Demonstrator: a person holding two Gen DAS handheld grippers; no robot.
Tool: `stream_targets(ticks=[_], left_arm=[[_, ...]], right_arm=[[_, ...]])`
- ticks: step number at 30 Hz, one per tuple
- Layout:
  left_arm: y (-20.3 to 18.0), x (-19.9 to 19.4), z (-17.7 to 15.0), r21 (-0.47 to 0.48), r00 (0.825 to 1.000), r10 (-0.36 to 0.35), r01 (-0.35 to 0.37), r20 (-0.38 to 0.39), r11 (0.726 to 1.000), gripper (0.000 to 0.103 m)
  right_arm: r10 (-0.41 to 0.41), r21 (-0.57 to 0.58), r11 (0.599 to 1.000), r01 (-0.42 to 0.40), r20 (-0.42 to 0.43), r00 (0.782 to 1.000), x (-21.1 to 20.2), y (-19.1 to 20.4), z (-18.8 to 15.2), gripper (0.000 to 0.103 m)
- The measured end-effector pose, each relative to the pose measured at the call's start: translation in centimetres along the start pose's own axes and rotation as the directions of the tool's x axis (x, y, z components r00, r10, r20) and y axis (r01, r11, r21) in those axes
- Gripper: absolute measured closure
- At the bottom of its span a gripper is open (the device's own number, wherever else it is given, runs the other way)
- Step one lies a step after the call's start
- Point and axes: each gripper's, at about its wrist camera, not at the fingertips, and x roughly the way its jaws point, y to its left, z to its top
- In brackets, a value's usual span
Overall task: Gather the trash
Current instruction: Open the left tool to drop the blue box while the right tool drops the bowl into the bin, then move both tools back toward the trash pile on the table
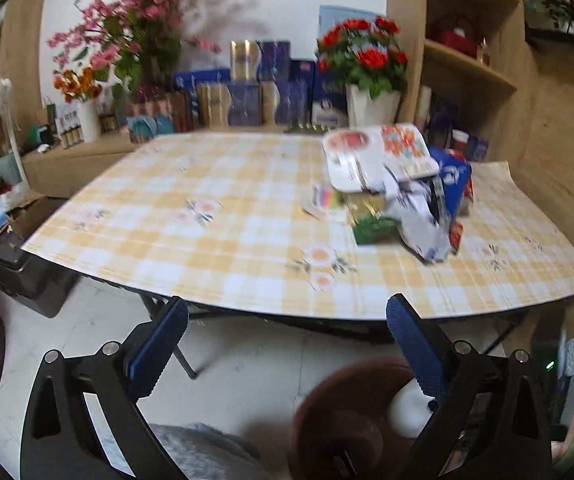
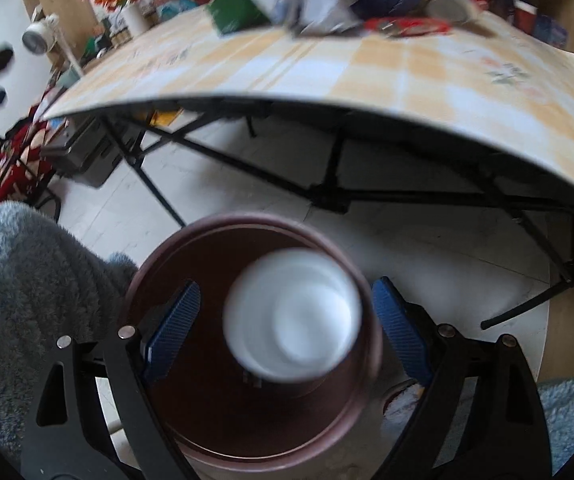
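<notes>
A heap of trash (image 1: 395, 188) lies on the right part of the yellow checked table (image 1: 207, 208): white printed packaging, a blue box (image 1: 453, 184) and a green packet (image 1: 375, 226). My left gripper (image 1: 287, 304) hangs open and empty in front of the table's near edge. On the floor below stands a brown bin (image 1: 327, 412) with a white cup (image 1: 407, 412) in it. In the right wrist view my right gripper (image 2: 289, 283) is open over the bin (image 2: 207, 420). The blurred white cup (image 2: 295, 316) shows between the fingers, and neither pad touches it.
Flower pots and boxes crowd the low shelf behind the table (image 1: 247, 92); a wooden shelf unit (image 1: 467, 60) stands at the right. Black folding legs (image 2: 327, 200) cross under the table. Grey fluffy fabric (image 2: 27, 280) lies left of the bin. A dark case (image 1: 19, 272) sits on the floor at the left.
</notes>
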Motion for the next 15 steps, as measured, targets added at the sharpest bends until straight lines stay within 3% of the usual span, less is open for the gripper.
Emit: stream_targets(ticks=[3,6,9,15], left_arm=[[1.1,-0.3,-0.6,-0.053,1.0,0.005,-0.005,0.017,0.999,0.006],[2.4,0.2,-1.4,-0.1,1.0,0.003,-0.005,-0.019,0.995,0.006],[3.1,1.1,-1.6,-0.141,0.999,0.006,-0.013,-0.049,0.99,0.006],[3.4,2.2,-1.9,-0.179,0.996,-0.025,0.009,-0.086,0.984,0.006]], right_arm=[[-0.002,-0.045,0.999,0.001,-0.034,0.999,1.2,1.3,0.0,0.016],[-0.003,-0.074,0.997,0.0,-0.039,0.999,1.4,2.1,-0.1,0.015],[-0.014,-0.078,0.997,0.013,-0.015,1.0,1.1,2.3,0.1,0.008],[-0.07,-0.049,0.996,0.073,0.056,0.996,-0.1,1.3,0.6,0.006]])
